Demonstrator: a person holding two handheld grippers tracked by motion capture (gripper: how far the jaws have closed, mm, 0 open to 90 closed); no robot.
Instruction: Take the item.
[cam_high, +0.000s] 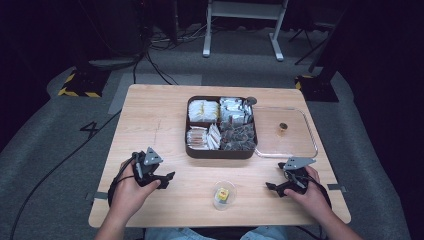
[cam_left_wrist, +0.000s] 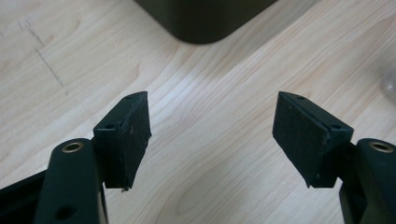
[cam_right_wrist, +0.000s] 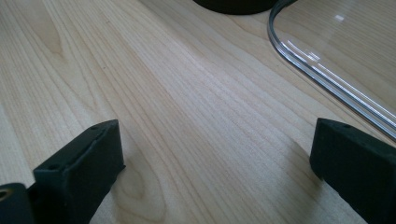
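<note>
Down at about seven o'clock on the wooden table (cam_high: 150, 105), the left gripper (cam_high: 167, 179) sat in the person's left hand (cam_high: 129, 192), pointing toward three o'clock. Its jaws stood well apart with nothing between them; in the left gripper view only bare wood lay between the two black pads (cam_left_wrist: 130, 135), and a dark rounded corner of the tray (cam_left_wrist: 205, 21) sat at twelve o'clock beyond them. At about five o'clock on the table, the right gripper (cam_high: 272, 187) rested in the right hand (cam_high: 312, 195), aimed toward nine o'clock, jaws likewise spread wide and empty. Its own view showed plain wood grain between the pads, with the curved edge of the clear lid (cam_right_wrist: 322, 70) at two o'clock.

Between the two grippers, at six o'clock near the table's front edge, stood a small clear cup (cam_high: 223, 195) with something yellow inside, apart from both grippers. Beyond it, at the table's centre, sat the dark four-compartment tray (cam_high: 220, 151) filled with packets: pale yellow ones at its far left, silvery ones at far right, white ones at near left, dark ones at near right. The clear lid (cam_high: 310, 140) lay flat at three o'clock from the tray, touching its side, with a small brownish knob (cam_high: 283, 128) on it.
</note>
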